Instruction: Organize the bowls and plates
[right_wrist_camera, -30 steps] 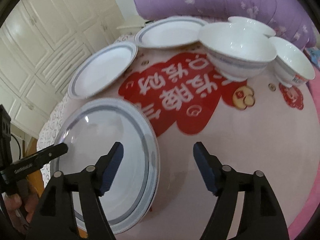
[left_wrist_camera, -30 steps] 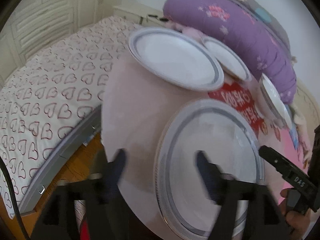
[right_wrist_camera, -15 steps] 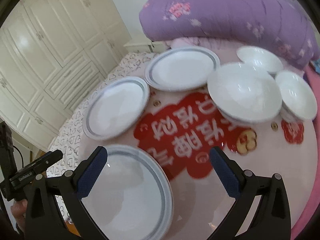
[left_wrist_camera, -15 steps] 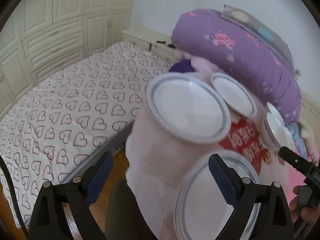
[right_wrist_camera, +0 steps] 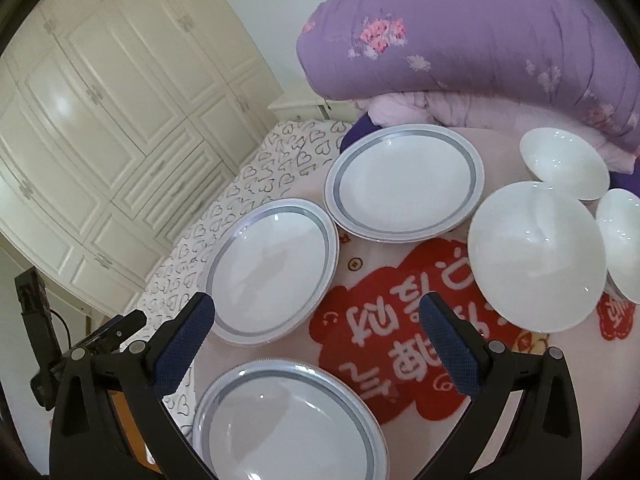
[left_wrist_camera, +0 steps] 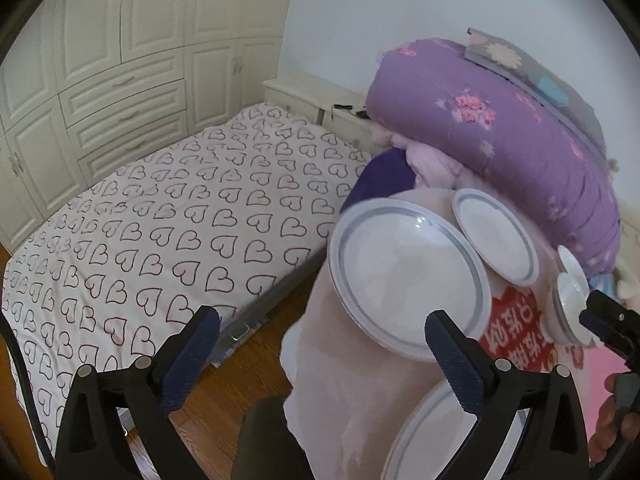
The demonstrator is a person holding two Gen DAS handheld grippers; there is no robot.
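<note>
Three white plates with grey rims lie on a round table with a pink cloth (right_wrist_camera: 520, 400): a near plate (right_wrist_camera: 288, 420), a middle plate (right_wrist_camera: 272, 268) and a far plate (right_wrist_camera: 404, 184). To their right stand a large white bowl (right_wrist_camera: 536, 256) and two small bowls (right_wrist_camera: 564, 164), one of them at the right edge (right_wrist_camera: 624, 240). My right gripper (right_wrist_camera: 316, 312) hangs open above the near plate, holding nothing. My left gripper (left_wrist_camera: 322, 322) hovers over the table's left edge, its jaws opening and empty. The middle plate (left_wrist_camera: 404, 276) lies just beyond it.
A bed with a heart-print sheet (left_wrist_camera: 160, 220) stands left of the table, with wooden floor (left_wrist_camera: 224, 392) between them. White wardrobes (left_wrist_camera: 100, 60) line the far wall. A rolled purple quilt (right_wrist_camera: 480, 40) lies right behind the dishes. A hand (left_wrist_camera: 612, 420) holds the right gripper.
Both grippers have risen and drawn back from the near plate, whose rim lay between their jaws. Both sets of jaws have widened. The plate stays on the table.
</note>
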